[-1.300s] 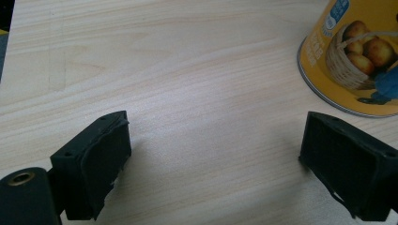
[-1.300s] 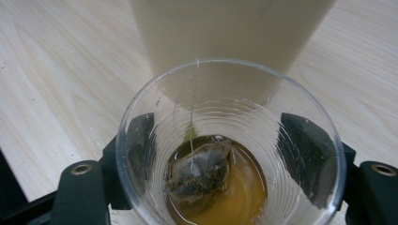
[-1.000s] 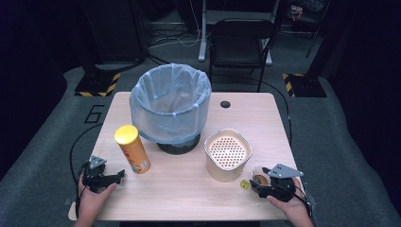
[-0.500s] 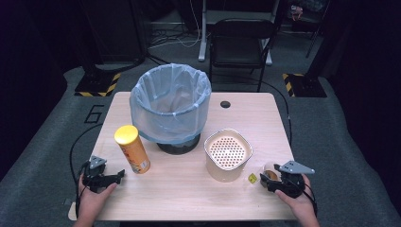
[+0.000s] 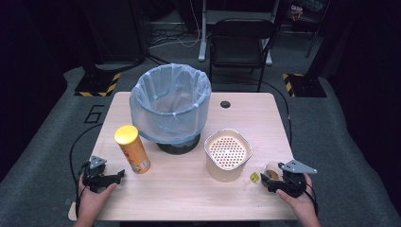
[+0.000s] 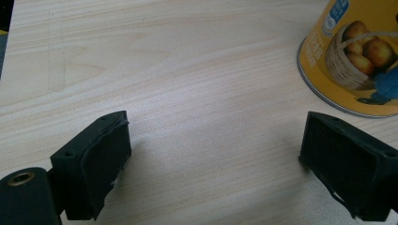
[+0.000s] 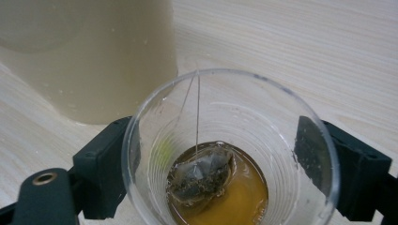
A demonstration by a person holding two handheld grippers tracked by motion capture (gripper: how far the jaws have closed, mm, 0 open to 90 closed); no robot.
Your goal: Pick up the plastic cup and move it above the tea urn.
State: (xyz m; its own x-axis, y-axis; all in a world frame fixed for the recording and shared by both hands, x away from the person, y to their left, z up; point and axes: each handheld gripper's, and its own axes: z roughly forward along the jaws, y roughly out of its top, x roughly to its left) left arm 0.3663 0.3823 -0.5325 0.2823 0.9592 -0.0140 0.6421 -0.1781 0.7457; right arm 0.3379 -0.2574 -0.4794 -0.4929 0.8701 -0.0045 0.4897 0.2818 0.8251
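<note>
A clear plastic cup with a little amber tea and a wet tea bag stands on the table near its front right corner. Its yellow tag lies on the wood beside it. My right gripper has the cup between its jaws; they have just been opening, and the pads stand beside the cup wall without squeezing it. At the front left, my left gripper rests open on the table with nothing between its jaws, just left of a yellow chips can.
A beige container with a perforated lid stands close to the left of the cup. A bin lined with a blue bag sits mid-table at the back. The wooden table has a cable hole; a black chair stands behind it.
My right gripper and the cup have shifted a little to the right, away from the beige container. The left gripper has stayed where it was.
</note>
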